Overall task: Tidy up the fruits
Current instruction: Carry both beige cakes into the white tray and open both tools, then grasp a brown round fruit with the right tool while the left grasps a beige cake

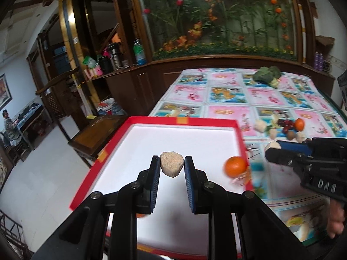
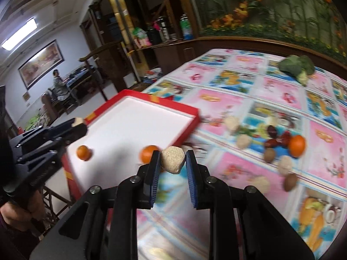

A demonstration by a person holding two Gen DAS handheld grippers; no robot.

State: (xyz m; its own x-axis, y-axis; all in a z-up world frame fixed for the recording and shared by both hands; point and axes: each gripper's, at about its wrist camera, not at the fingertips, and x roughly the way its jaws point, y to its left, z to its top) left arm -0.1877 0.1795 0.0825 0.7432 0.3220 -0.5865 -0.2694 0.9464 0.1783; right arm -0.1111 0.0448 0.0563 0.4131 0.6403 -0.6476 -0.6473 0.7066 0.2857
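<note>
My left gripper [image 1: 172, 166] is shut on a rough beige lump of fruit [image 1: 172, 166] and holds it above the white inside of a red-rimmed tray [image 1: 182, 120]. My right gripper [image 2: 173, 161] is shut on a second beige fruit [image 2: 173, 160], above the tablecloth just right of the tray [image 2: 173, 104]. Two oranges lie in the tray, one near its right rim [image 1: 235, 166], which also shows in the right wrist view [image 2: 148, 153], and one further left [image 2: 83, 152]. The right gripper also shows in the left wrist view [image 1: 273, 148], and the left one in the right wrist view [image 2: 78, 124].
A pile of loose fruit lies on the patterned tablecloth: an orange [image 2: 297, 146], red dates [image 2: 278, 138], brown nuts [image 2: 290, 182] and several beige lumps [image 2: 232, 122]. Broccoli [image 2: 297, 66] lies at the far side. A wooden chair [image 1: 95, 136] stands left of the table.
</note>
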